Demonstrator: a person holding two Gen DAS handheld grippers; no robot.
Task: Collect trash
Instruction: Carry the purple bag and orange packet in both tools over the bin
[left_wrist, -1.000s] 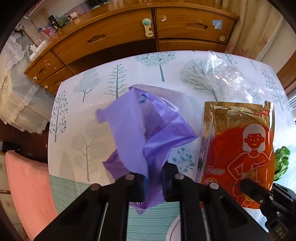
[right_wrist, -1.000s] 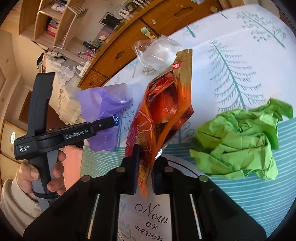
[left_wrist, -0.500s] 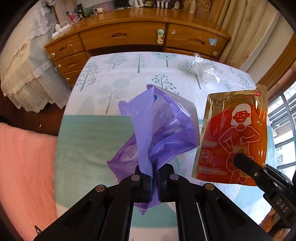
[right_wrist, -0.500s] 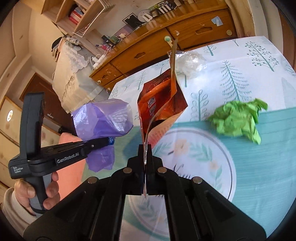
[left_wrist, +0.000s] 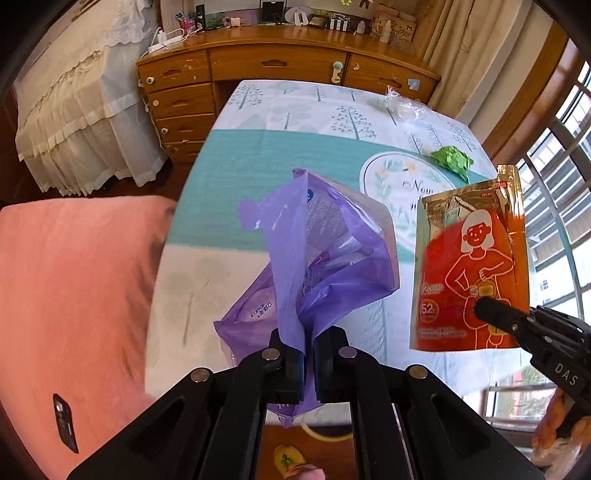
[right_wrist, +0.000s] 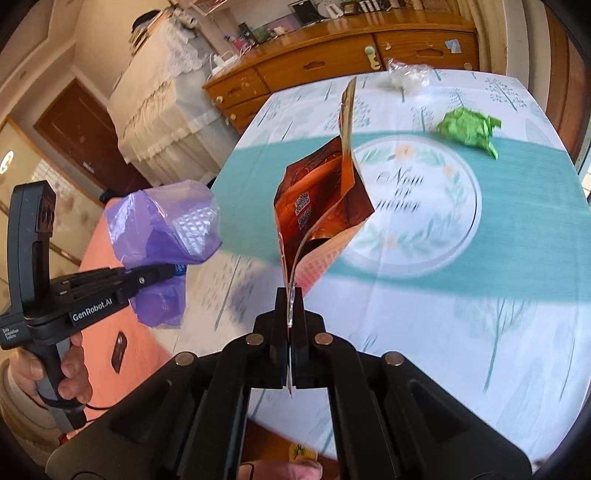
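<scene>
1. Left gripper (left_wrist: 308, 350) clamped on purple plastic wrapper (left_wrist: 317, 258), held in the air above the table's near edge.
2. Right gripper (right_wrist: 291, 317) pinched tight on orange foil pouch (right_wrist: 321, 199) (seen edge-on), also off the table.
3. Green crumpled paper (right_wrist: 469, 129) and clear plastic (right_wrist: 408, 75) lie on the tablecloth (right_wrist: 480, 258), well apart from both grippers.
</scene>
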